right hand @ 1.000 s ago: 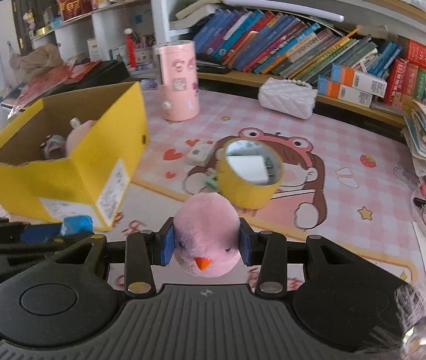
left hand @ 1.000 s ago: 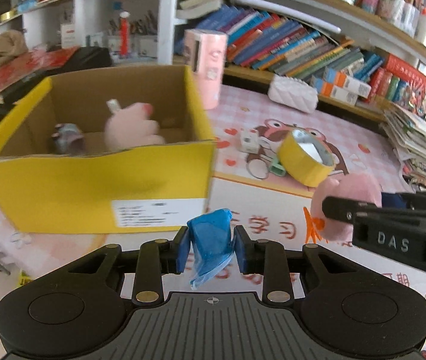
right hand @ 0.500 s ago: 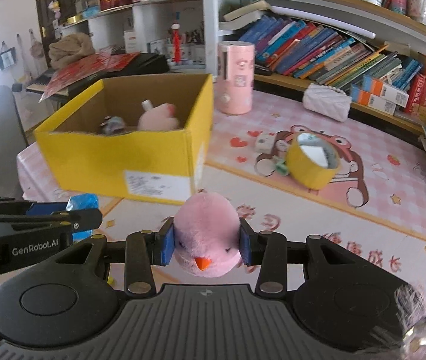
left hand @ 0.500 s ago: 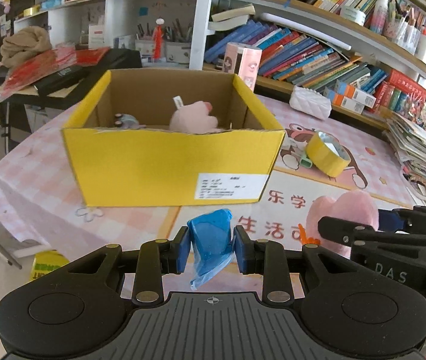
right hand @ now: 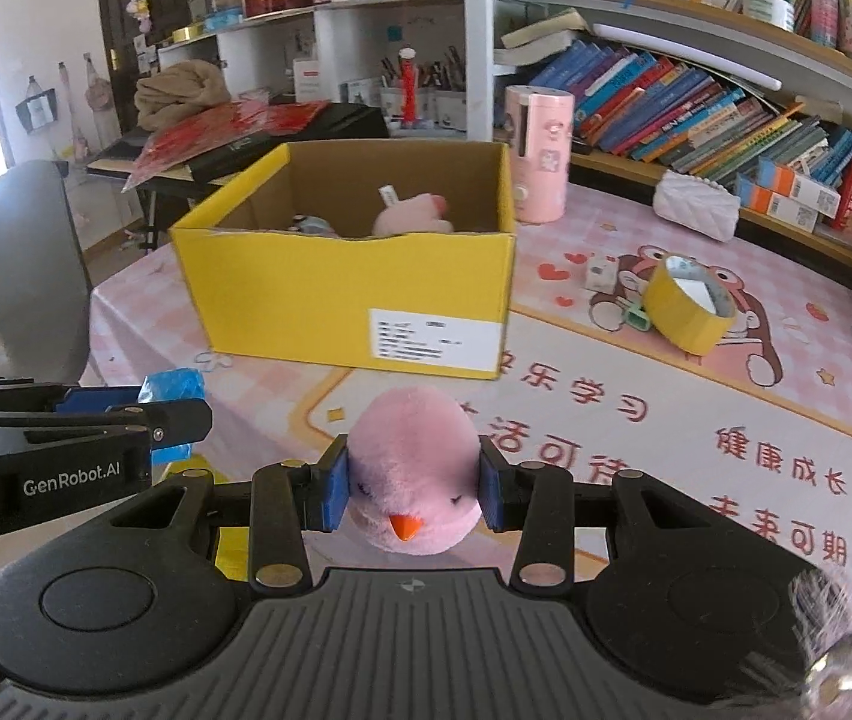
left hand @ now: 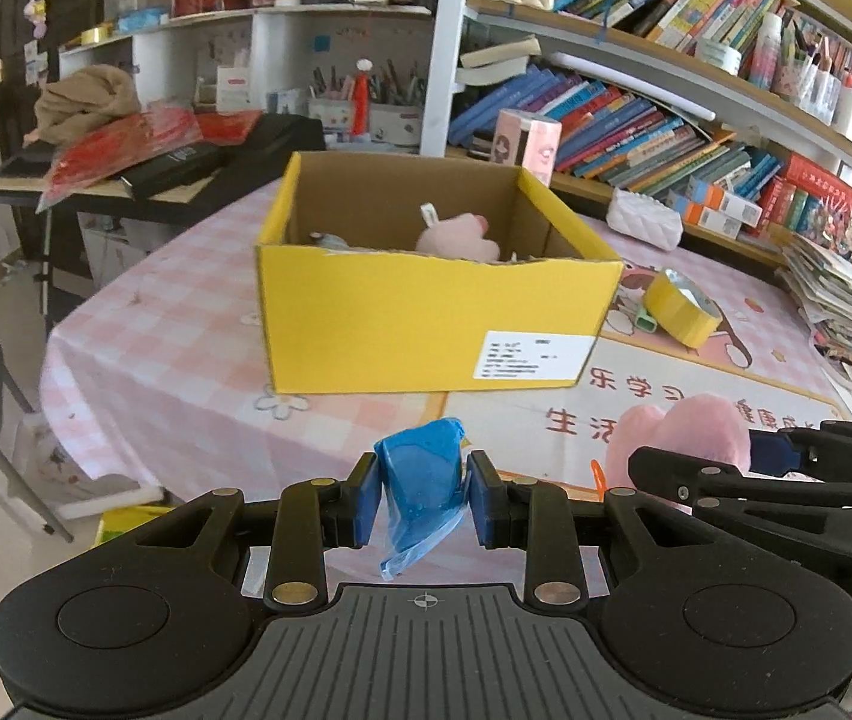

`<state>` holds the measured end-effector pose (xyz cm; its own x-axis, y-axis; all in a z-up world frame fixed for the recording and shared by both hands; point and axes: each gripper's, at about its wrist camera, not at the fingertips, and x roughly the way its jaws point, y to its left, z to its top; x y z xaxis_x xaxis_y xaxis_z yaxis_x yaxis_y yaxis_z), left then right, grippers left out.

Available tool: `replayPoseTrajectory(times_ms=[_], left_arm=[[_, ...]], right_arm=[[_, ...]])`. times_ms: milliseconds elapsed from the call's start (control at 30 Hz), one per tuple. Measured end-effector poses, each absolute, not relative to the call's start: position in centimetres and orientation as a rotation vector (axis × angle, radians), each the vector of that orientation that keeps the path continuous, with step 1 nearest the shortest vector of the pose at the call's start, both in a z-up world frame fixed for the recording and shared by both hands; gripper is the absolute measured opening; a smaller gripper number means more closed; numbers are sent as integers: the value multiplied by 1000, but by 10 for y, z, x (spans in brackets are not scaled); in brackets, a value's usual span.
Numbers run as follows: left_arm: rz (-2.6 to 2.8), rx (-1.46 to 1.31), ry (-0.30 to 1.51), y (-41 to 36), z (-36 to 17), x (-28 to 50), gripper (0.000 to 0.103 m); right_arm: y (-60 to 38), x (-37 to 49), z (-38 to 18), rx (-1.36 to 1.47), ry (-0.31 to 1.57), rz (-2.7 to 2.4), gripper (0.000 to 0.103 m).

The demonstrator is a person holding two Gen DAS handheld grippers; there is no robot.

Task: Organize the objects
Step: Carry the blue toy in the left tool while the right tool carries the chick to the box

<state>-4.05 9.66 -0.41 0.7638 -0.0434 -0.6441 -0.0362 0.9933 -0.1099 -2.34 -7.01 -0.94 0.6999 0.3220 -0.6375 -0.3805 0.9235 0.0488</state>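
Box (right hand: pixel 342 294): yellow, open, on the table (right hand: pixel 726 408); holds a pink plush (right hand: pixel 411 213) and a small grey item.
Chick (right hand: pixel 414 480): clamped in right gripper (right hand: pixel 408 483), short of the box.
Blue packet (left hand: pixel 423 480): clamped in left gripper (left hand: pixel 423 498), likewise unplaced.
Tape roll (right hand: pixel 687 303): outstanding.
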Motion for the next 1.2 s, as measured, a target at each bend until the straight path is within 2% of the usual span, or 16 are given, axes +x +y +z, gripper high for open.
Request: replayPoseTrajectory(times_ms=[800, 1200], left_arm=[[-25, -102, 625, 119, 11, -45, 29], [-44, -101, 517, 126, 41, -14, 28]], right_arm=[[-43, -27, 1, -98, 654, 375, 39], [-46, 1, 30, -61, 581, 347, 39]])
